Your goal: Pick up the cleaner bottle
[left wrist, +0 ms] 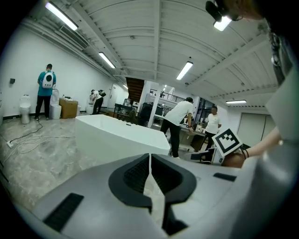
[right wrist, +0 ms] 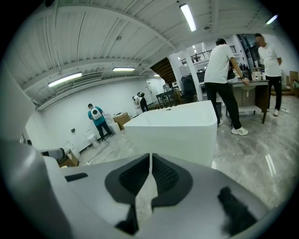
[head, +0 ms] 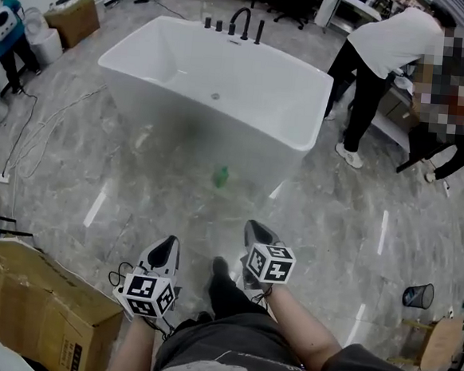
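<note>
Green cleaner bottle (head: 221, 176) on the floor (head: 333, 221), well ahead of both grippers.
The small bottle sits on glossy, grey-veined stone, just in front of the smooth white rectangular bathtub (head: 221, 116). On the left gripper (head: 165, 249) and the right gripper (head: 255, 230), the ribbed black fingers (left wrist: 132, 175) are pressed together with nothing between them.

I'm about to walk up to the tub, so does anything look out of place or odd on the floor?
A small green bottle sits alone on the floor before the white bathtub; too blurred to tell upright or tipped. Loose cables trail across the floor at left, a possible trip risk.
</note>
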